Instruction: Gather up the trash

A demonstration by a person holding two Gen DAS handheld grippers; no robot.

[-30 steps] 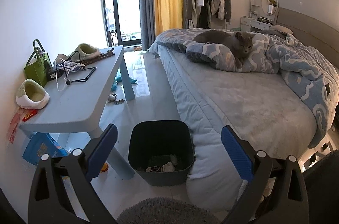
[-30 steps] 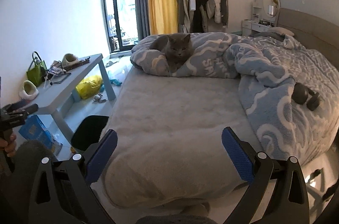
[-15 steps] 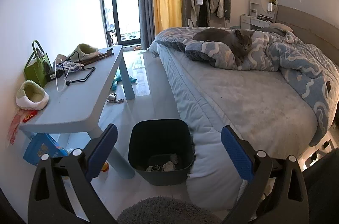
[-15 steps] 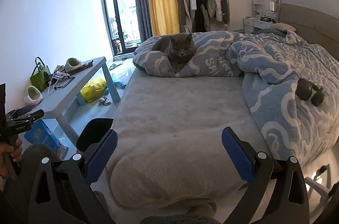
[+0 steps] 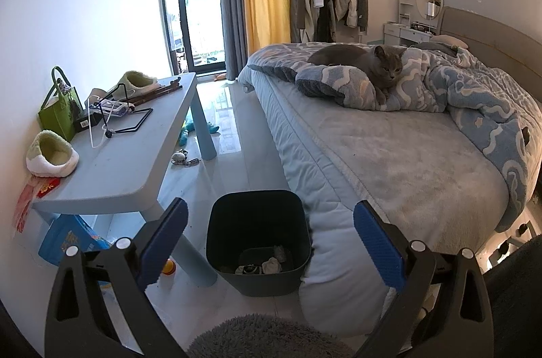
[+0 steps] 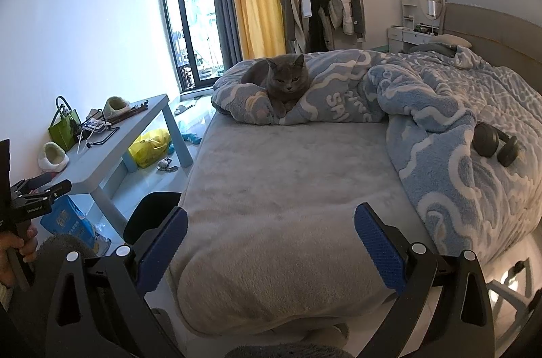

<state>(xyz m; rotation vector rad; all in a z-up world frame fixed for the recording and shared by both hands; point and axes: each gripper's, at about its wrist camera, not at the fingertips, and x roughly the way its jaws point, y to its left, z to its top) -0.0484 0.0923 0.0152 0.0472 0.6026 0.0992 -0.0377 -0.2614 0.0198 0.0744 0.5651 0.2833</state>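
Beside bed, bin w/ trash, cat

Bin mostly behind the bed

Bin on floor at 6 o'clock, between table at 9 and bed at 3; cat on bed at 1.

My left gripper and right gripper, matte black triangular cut-out frames, silver round screws, ribbed blue finger pads, white lettering on the left unit's side, my hand.
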